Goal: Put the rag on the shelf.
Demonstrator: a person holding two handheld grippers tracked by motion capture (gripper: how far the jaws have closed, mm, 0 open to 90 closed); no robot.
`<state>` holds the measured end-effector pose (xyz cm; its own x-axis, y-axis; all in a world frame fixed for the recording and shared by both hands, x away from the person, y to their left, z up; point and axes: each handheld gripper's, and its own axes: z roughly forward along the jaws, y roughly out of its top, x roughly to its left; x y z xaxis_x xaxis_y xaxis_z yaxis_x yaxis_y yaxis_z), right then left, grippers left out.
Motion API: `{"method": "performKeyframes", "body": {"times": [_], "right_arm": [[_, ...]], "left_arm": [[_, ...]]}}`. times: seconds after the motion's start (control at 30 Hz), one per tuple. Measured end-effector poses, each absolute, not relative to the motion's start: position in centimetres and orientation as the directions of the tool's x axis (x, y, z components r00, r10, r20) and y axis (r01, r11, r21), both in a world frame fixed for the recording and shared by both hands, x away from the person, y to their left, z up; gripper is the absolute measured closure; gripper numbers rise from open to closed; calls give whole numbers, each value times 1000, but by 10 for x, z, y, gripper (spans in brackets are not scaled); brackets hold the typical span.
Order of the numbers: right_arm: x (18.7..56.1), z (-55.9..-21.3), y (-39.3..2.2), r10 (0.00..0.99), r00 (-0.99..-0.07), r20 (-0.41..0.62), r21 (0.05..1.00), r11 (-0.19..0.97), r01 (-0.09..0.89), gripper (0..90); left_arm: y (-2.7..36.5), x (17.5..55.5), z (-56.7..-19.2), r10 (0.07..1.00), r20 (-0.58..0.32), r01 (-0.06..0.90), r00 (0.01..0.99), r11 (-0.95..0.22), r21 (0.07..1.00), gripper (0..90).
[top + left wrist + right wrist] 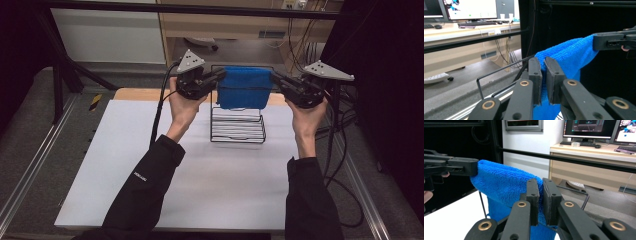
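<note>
Blue towel stretched between both tools above wire rack.

Left tool clamps the towel's left top corner, right tool clamps the right one; both grip cloth, jaws nearly together. Towel hangs over the rack's top rail, lower edge draping in front of the wires. Rack sits near the far edge of the white worktop. Near half of the worktop is open; black frame posts stand close outside each hand.
</note>
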<state>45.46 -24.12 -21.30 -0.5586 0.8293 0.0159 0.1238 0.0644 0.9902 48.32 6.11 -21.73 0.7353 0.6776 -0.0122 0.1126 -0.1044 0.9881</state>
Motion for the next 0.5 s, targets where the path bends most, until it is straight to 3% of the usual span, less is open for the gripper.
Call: {"method": "performKeyframes", "body": {"times": [0.5], "right_arm": [[445, -224, -244, 797, -604, 11, 977, 121, 177, 843]], "left_arm": [[63, 475, -231, 661, -11, 172, 750, -178, 969, 825]]}}
